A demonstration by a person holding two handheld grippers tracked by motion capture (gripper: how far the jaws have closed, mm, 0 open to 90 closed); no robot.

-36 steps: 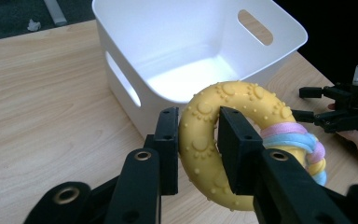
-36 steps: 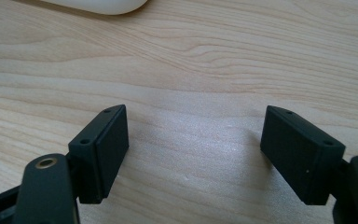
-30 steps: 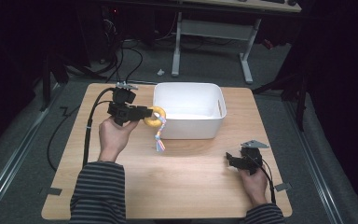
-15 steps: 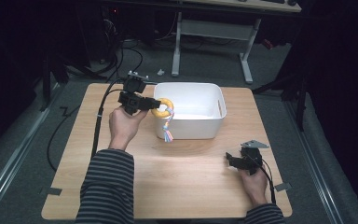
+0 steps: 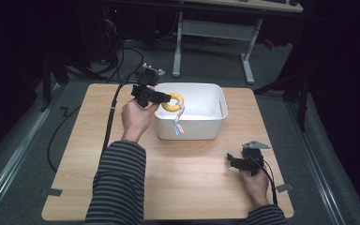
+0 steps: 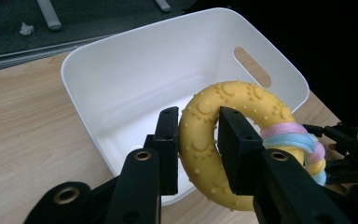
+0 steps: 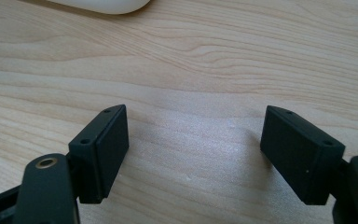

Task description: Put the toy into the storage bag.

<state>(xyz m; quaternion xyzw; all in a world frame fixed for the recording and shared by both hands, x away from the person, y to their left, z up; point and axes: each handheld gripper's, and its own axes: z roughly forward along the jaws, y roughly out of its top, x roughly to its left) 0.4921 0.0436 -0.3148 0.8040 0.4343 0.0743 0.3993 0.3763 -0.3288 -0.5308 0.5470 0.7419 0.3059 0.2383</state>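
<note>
the yellow rubber ring toy (image 6: 223, 140), studded with small bumps and knotted to a pastel braided rope (image 5: 178, 123), hangs clamped in the left gripper (image 5: 155, 97), whose jaws pinch the ring's near arc from both sides. in the high view the ring sits over the near-left rim of the white plastic bin (image 5: 215, 123), and the rope tail dangles down the bin's outer front wall, not inside.

to finish the drop well, the ring probably wants to travel further over the bin's open floor and be lifted enough that the rope clears the rim, so the tail follows in and does not snag or drape outside. releasing low and near the middle should stop it bouncing against the walls.

the bin looks empty, with a handle slot (image 6: 252, 66) in its far wall. the right gripper (image 5: 236, 161) rests on the wooden table (image 5: 98, 187) near the front right, jaws spread wide with nothing between them, well apart from the bin. nothing blocks the path; cables and a desk frame lie beyond the table.
</note>
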